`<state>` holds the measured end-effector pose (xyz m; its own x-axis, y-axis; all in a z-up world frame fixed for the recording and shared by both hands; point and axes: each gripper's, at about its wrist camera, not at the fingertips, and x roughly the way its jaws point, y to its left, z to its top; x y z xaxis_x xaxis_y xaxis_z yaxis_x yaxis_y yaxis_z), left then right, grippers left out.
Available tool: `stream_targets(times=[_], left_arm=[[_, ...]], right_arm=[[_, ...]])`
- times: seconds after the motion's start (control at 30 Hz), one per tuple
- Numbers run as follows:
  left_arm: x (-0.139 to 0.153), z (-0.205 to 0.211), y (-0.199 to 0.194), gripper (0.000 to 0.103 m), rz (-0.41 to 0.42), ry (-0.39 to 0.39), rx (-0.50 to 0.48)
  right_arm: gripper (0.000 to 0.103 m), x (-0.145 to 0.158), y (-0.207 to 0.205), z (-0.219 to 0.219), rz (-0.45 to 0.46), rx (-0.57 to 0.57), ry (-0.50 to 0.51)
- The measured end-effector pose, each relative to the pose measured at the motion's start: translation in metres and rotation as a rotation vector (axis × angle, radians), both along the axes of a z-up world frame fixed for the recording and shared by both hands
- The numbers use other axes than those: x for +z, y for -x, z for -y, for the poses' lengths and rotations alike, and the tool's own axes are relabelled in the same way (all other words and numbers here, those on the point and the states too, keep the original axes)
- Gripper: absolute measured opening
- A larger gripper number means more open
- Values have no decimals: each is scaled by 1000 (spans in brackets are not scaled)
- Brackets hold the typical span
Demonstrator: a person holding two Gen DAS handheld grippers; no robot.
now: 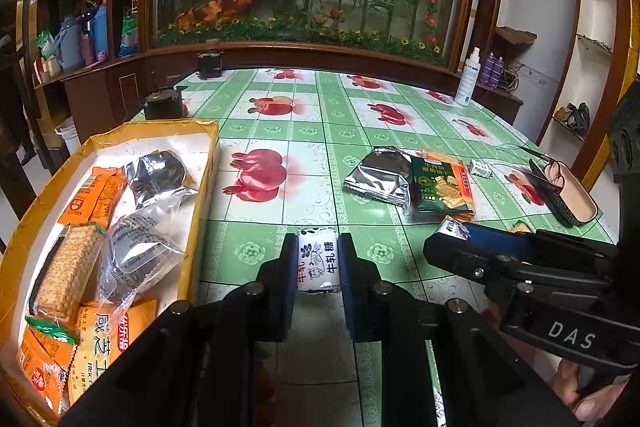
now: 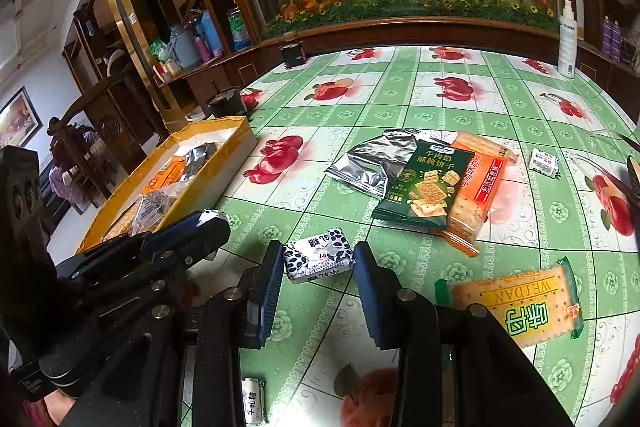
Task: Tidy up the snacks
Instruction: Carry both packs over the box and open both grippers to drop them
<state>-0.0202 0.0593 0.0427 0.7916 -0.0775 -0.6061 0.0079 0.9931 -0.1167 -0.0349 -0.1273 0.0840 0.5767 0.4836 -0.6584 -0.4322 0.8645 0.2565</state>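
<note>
Left gripper (image 1: 318, 259) clenched on a nougat candy (image 1: 318, 261); right gripper (image 2: 314, 259) clasps another candy (image 2: 319, 259)

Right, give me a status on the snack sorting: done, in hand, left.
Done: several packets already lie in the yellow box. In hand: the left gripper and the right gripper each clamp a white nougat candy. Left: the silver pouch, green cracker bag, orange cracker pack and Weidan crackers.
</note>
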Motion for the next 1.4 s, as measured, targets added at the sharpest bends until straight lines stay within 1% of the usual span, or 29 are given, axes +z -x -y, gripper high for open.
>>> stream_targets(times=[0.1,0.3,0.37,0.43,0.53,0.6,0.7,0.9,1.03,1.13,1.17,1.27,1.4], left_arm=[[1,0,2,18,6,5,-3],[4,-5,5,19,12,27,-1],[8,-7,8,19,20,38,-9],[15,-11,14,19,39,32,-7],[26,-26,24,19,59,47,3],[31,-41,30,19,72,55,29],[33,-72,37,19,70,90,78],[25,-141,53,19,50,136,220],[11,-166,62,19,15,154,271],[2,-175,65,19,-7,184,275],[0,-179,66,19,-13,213,267],[-2,-185,68,19,-12,251,266],[-8,-189,66,19,-31,305,244]], right_arm=[[39,0,-1,0,-4,-10,-5],[39,3,-3,-6,-19,-30,-51],[39,5,-4,-11,-23,-36,-63],[39,8,-6,-16,-30,-38,-81],[39,13,-8,-29,-25,-21,-84],[39,15,-7,-39,-24,-3,-82],[40,18,-5,-61,-22,40,-77],[40,26,-1,-113,1,133,-40],[40,29,-2,-149,18,181,-14],[40,27,-7,-179,5,216,-5],[40,25,-9,-186,0,220,0],[40,17,-15,-207,-20,233,25],[40,8,-19,-218,-35,232,46]])
